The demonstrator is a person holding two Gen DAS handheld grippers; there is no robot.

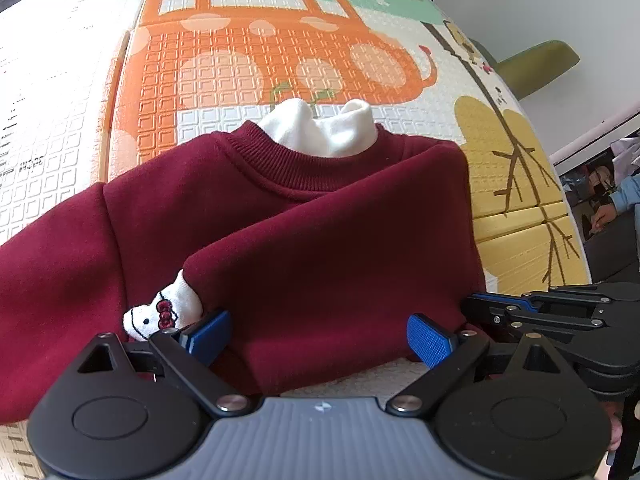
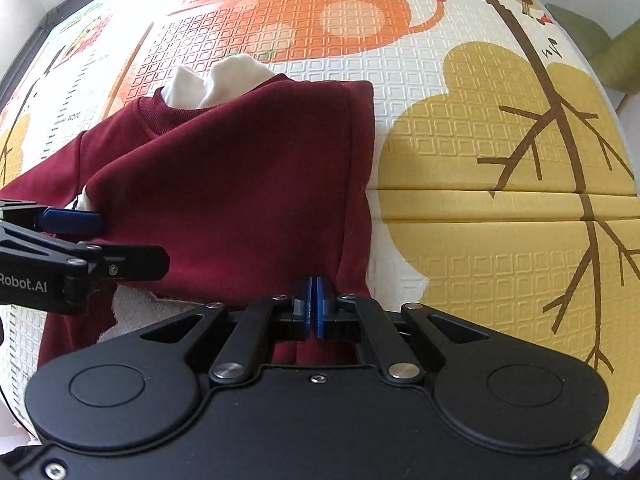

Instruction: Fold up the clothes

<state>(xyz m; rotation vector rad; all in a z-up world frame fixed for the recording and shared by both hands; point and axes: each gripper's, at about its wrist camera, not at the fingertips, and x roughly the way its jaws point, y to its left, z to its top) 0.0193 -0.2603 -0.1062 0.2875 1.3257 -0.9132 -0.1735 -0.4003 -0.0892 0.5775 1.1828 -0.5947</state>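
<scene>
A dark red sweater (image 1: 320, 240) with a white inner collar (image 1: 324, 128) lies on the play mat, its right sleeve folded across the chest. A white embroidered cuff (image 1: 160, 312) pokes out at the left. My left gripper (image 1: 320, 336) is open, its blue pads on either side of the sweater's near hem. The sweater also shows in the right wrist view (image 2: 240, 184). My right gripper (image 2: 316, 304) is shut on the sweater's lower right hem. The left gripper's fingers (image 2: 72, 220) show at the left of that view.
The colourful foam play mat (image 1: 280, 60) with orange and yellow prints covers the surface; a seam (image 2: 500, 204) runs across it to the right. A green chair (image 1: 536, 64) stands beyond the mat's right edge. A person sits at the far right (image 1: 624, 196).
</scene>
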